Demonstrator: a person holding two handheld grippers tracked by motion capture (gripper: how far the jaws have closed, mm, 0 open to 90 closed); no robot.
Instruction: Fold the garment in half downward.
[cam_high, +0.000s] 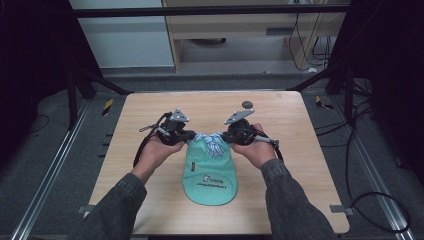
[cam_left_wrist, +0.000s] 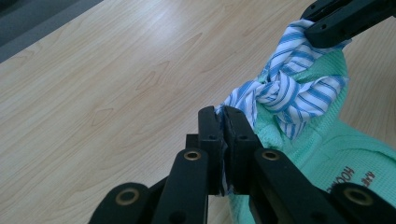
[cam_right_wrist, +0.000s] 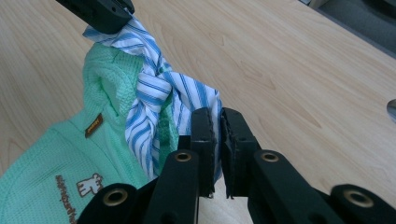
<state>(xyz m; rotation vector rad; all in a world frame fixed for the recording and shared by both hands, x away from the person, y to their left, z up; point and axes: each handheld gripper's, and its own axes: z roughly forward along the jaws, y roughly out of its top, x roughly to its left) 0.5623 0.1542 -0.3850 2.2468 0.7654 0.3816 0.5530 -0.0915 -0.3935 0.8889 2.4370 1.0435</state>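
A mint-green bib-like cloth (cam_high: 210, 175) with a small printed logo lies on the wooden table (cam_high: 280, 150), its rounded end toward the person. At its far end are blue-and-white striped ties (cam_high: 212, 141), twisted into a knot (cam_left_wrist: 280, 88) (cam_right_wrist: 149, 95). My left gripper (cam_high: 189, 135) (cam_left_wrist: 224, 116) is shut on one striped tie end. My right gripper (cam_high: 226, 136) (cam_right_wrist: 215, 119) is shut on the other striped end. The two grippers face each other across the knot, each showing at the top of the other's view.
A small dark round disc (cam_high: 247, 104) lies on the table behind the right gripper. Bare wood surrounds the cloth on all sides. Beyond the table's edges are metal frame rails, floor and cables.
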